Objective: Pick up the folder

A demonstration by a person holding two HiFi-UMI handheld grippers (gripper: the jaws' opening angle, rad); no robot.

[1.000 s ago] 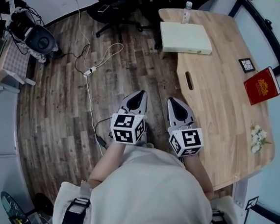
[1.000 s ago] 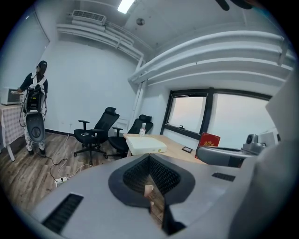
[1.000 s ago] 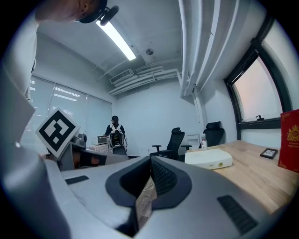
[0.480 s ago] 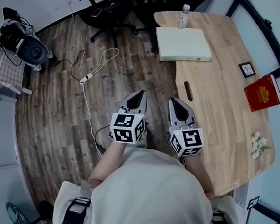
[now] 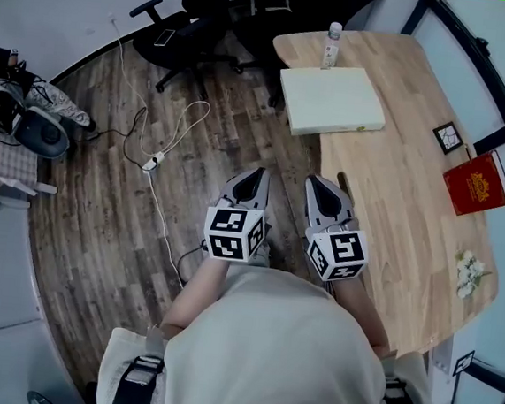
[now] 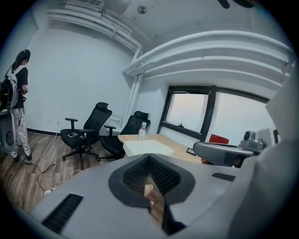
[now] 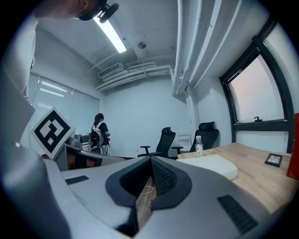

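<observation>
A thick cream-white folder (image 5: pixel 332 99) lies flat at the far end of the wooden table (image 5: pixel 394 210); it also shows in the left gripper view (image 6: pixel 145 147) and the right gripper view (image 7: pixel 211 165). A red cover with a gold emblem (image 5: pixel 478 183) lies at the table's right edge. My left gripper (image 5: pixel 257 172) and right gripper (image 5: pixel 313 181) are held side by side in front of the body, over the floor by the table's near edge, well short of the folder. Both are shut with nothing in them (image 6: pixel 149 156) (image 7: pixel 150 158).
A bottle (image 5: pixel 333 43) stands behind the folder. A small framed picture (image 5: pixel 448 136) and white flowers (image 5: pixel 468 272) sit on the table's right side. Black office chairs (image 5: pixel 176 29) stand beyond, a white cable (image 5: pixel 166 135) trails on the floor, and a person (image 6: pixel 18 102) stands at the left.
The table, folder and chairs have slid nearer and lower in the head view as both grippers moved forward together. Their jaws have stayed shut.
</observation>
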